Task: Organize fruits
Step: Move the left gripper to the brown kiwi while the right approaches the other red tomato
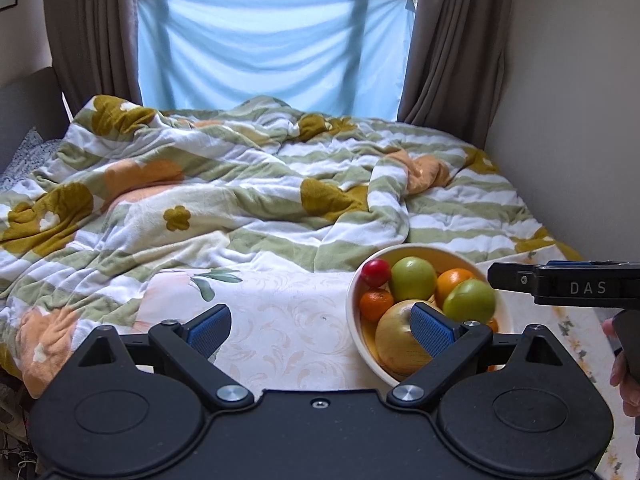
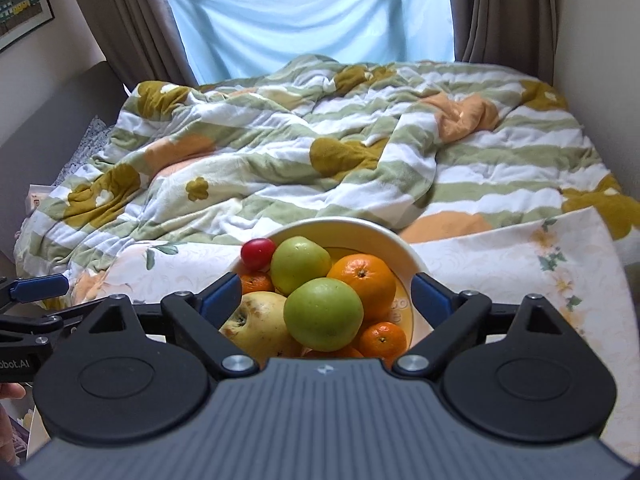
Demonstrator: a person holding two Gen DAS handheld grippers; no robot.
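Sitting on a pale floral cloth spread over the near end of a bed, a cream bowl holds all the fruit in view. In the right wrist view the right gripper hangs above the bowl with its blue-padded fingers spread wide, touching nothing; the fruit shows between and below them. A green apple lies on top at the near middle, with a second green apple just behind it to the left. A large orange rests to the right of the two, touching both. A small red fruit sits at the far left rim. A yellow apple lies at the near left, a small mandarin behind it, and another mandarin at the near right.

In the left wrist view the left gripper is held to the left of the bowl, over the cloth, with its fingers standing apart and empty; its right pad overlaps the yellow apple in the picture, though whether they touch I cannot tell. A rumpled striped flowered blanket covers the bed beyond, with brown curtains and a light blue sheet across the window at the far end.
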